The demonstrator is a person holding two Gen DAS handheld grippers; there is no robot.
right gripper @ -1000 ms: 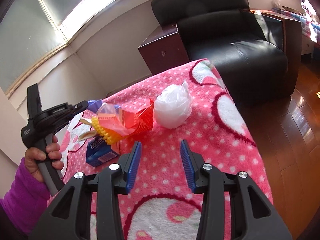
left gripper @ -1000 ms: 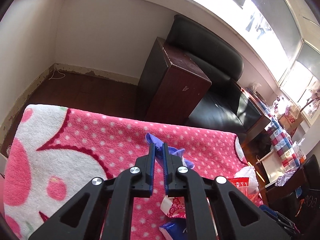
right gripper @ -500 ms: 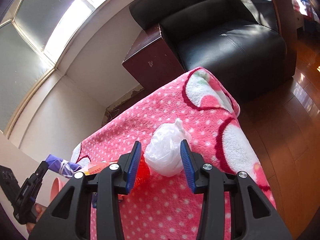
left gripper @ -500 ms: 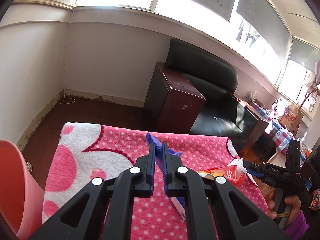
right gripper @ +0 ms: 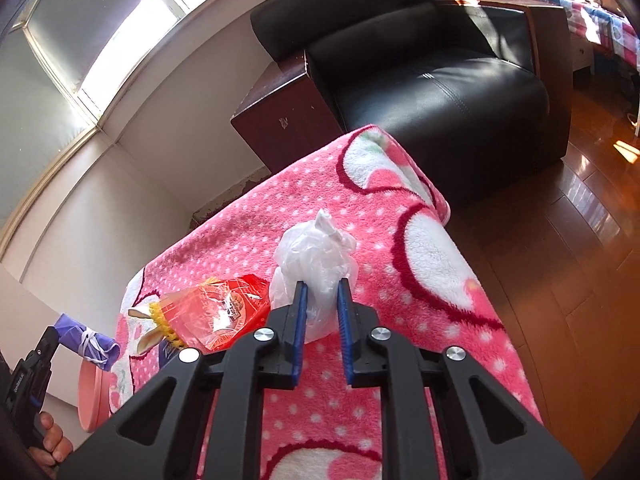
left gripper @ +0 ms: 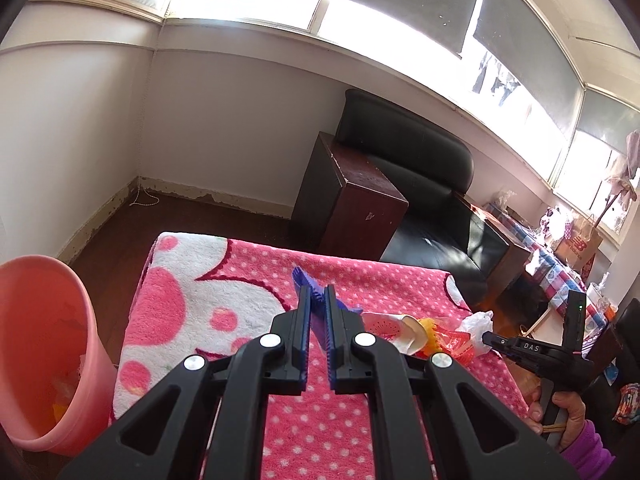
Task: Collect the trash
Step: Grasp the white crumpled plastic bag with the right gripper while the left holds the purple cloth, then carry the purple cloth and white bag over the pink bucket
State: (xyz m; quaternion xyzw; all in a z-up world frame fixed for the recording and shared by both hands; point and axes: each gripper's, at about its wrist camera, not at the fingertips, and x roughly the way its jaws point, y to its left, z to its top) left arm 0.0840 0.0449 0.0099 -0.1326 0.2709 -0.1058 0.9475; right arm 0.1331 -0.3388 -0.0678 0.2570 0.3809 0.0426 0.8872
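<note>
- R gripper [right gripper: 322, 304]: jaws just narrowed onto white bag [right gripper: 316, 256], now pinched; lift is next.
- L gripper [left gripper: 316, 312]: clamped on purple wad [left gripper: 298, 276], now brought beside bin [left gripper: 44, 320] since a sec ago; drop is due.

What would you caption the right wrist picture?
Right gripper closing on a white bag on a pink blanket.

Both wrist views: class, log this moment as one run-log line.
left gripper: shut on purple wrapper | right gripper: just closing on white plastic bag | pink bin: left of blanket
</note>
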